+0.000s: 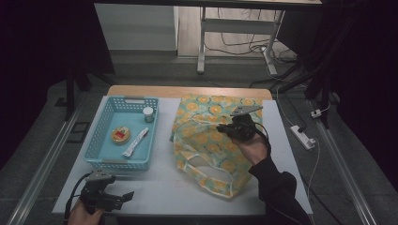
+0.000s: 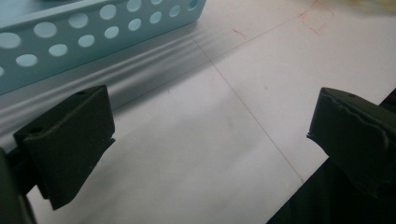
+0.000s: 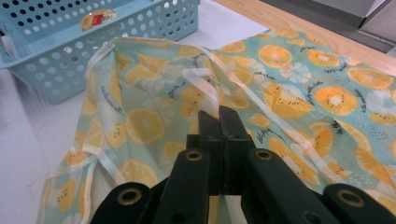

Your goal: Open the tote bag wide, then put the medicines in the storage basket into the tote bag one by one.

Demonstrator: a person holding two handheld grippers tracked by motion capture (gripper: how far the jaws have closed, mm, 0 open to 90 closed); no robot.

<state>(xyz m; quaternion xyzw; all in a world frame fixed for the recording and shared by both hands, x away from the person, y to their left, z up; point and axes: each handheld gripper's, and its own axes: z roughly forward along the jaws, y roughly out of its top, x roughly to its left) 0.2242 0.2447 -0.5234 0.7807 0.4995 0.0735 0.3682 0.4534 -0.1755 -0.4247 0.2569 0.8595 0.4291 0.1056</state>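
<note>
Behind the shut right claw (image 3: 219,122), the bag's (image 3: 289,93) pinched fabric stays hidden.

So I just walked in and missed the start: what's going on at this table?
A person is working with a hand-held gripper in each hand. The right gripper is shut on the fabric of an orange-print bag lying on the white table, pinching its upper layer near the opening. The left gripper waits open above the table's near edge, holding nothing. Beside the bag, a blue basket holds a small jar, a round tin and a white tube.
</note>
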